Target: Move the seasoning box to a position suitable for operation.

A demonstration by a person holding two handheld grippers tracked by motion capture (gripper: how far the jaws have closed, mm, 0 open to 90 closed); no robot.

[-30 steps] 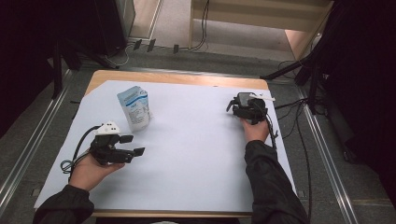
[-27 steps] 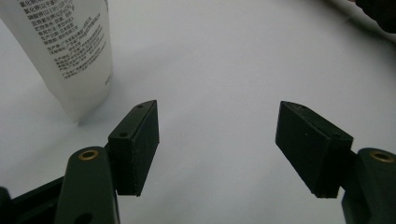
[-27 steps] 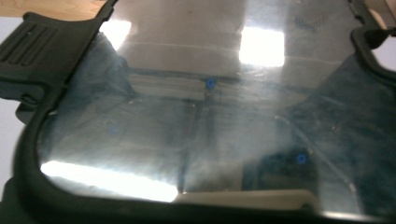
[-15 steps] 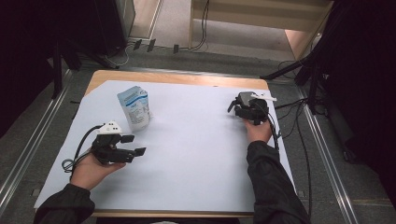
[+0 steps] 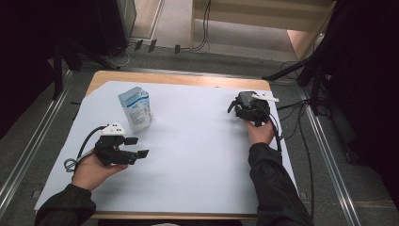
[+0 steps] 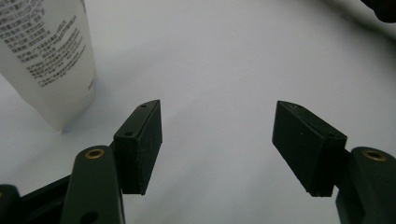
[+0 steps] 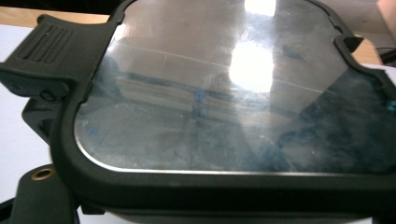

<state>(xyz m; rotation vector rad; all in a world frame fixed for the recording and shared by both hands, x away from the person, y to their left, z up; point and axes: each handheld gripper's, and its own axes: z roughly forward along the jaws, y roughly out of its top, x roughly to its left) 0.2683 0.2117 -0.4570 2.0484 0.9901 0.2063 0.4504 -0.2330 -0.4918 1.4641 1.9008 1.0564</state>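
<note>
My left gripper point(image 5: 139, 147) has just been closing slightly, jaws apart and empty; my right gripper point(image 5: 245, 110) clamps the black lidded container point(image 7: 233, 102), unmoved.

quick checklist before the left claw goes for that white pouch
1. Left claw open: ok, jaws wide apart, nothing between them.
2. White pouch upright: ok, it stands on the white sheet.
3. Pouch apart from the left claw: ok, it stands off to one side, not touching.
4. Way to the pouch: ok, bare sheet between.
5. Right claw grip on the black-rimmed glossy panel: cannot tell. Its jaws have just been closing and the panel sits right against it, but the pads are hidden.
</note>
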